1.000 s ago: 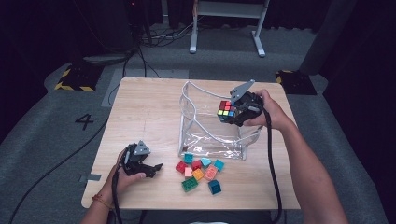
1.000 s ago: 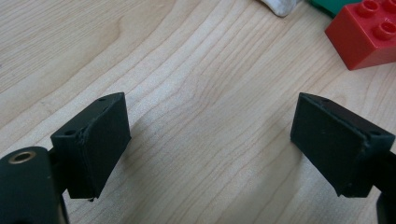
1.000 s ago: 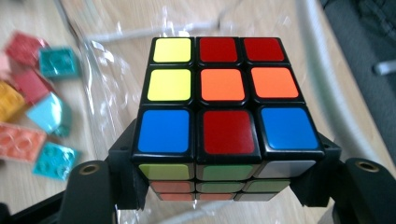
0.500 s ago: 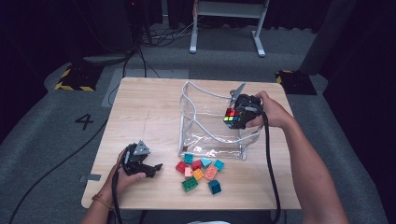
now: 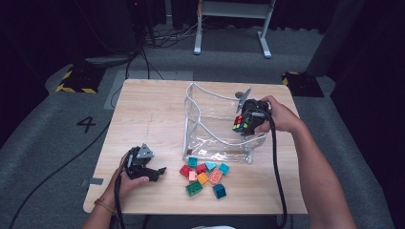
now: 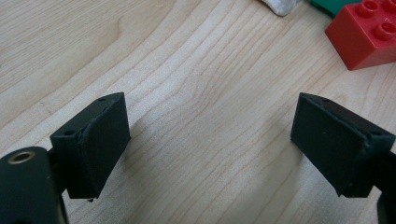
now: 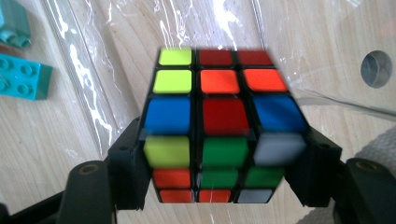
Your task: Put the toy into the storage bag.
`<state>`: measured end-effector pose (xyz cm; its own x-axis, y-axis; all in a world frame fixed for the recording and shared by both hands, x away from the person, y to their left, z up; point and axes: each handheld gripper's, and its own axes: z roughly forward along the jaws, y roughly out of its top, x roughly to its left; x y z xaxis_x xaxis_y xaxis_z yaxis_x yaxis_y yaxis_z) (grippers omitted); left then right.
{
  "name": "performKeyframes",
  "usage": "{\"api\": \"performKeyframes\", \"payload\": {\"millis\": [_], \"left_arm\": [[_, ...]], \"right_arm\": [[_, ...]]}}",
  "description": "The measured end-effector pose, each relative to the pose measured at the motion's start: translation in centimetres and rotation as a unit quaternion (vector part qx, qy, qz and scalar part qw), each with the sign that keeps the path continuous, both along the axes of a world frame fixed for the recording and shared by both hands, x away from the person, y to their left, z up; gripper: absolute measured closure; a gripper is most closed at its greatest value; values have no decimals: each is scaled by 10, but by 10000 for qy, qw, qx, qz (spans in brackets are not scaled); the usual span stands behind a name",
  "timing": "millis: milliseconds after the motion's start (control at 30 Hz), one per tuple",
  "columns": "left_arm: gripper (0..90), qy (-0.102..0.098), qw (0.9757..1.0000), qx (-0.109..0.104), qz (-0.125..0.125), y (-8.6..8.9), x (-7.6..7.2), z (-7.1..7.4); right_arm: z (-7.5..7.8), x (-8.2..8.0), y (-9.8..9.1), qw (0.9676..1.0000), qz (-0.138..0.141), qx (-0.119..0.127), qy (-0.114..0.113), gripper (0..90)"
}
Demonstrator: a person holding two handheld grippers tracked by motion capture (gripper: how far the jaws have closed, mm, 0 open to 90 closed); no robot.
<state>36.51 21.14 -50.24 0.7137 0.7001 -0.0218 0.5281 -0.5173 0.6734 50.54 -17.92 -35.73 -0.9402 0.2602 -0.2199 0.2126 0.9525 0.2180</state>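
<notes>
Wooden desk (image 5: 143, 114) on dark floor. Right gripper (image 5: 246, 122) clamps puzzle cube (image 7: 217, 126) at the clear bag's (image 5: 210, 138) open mouth, bag floor directly below. Left gripper (image 5: 152, 171) rests jaws apart, empty, near bricks (image 5: 205, 174).

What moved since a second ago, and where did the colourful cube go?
The right gripper carried the puzzle cube down from above the rim into the clear bag, toward its right wall. Its jaws are clamped on the cube's sides. The left gripper kept resting open on the table, and the pile of toy bricks lies just as before.
</notes>
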Motion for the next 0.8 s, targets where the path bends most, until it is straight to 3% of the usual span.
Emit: {"api": "performKeyframes", "payload": {"millis": [33, 67, 300, 367, 433, 467, 500, 533, 600, 633, 733, 800], "left_arm": [[119, -19, 10000, 3, -5, 0, 0, 0], [119, -7, 10000, 1, -2, 0, 0, 0], [118, -14, 10000, 1, -5, 0, 0, 0], [118, -15, 10000, -3, 0, 0, 0, 0], [118, -21, 10000, -5, -2, 0, 0, 0], [118, -7, 10000, -5, 3, 0, 0, 0], [118, -21, 10000, -5, -1, 0, 0, 0], [118, -20, 10000, -4, -1, 0, 0, 0], [118, -20, 10000, -5, -2, 0, 0, 0], [118, -21, 10000, -3, -1, 0, 0, 0], [118, -15, 10000, -4, 1, 0, 0, 0], [118, -19, 10000, -5, -1, 0, 0, 0]], "right_arm": [[0, 0, 0, 10000, 0, 0, 0, 329], [2, -2, -2, 9998, -24, 213, -60, 320], [8, -5, -7, 9980, -36, 599, -208, 313], [15, -10, -13, 9940, -87, 1044, -305, 321], [16, -11, -14, 9927, -47, 1150, -358, 320], [20, -13, -19, 9888, -17, 1432, -423, 320], [20, -13, -19, 9888, -17, 1432, -423, 320], [24, -17, -22, 9858, -87, 1573, -588, 316], [25, -18, -24, 9844, -120, 1637, -637, 316], [27, -19, -27, 9814, -93, 1805, -642, 317], [32, -25, -32, 9765, -262, 2005, -748, 316], [35, -29, -37, 9706, -336, 2219, -873, 314]]}}
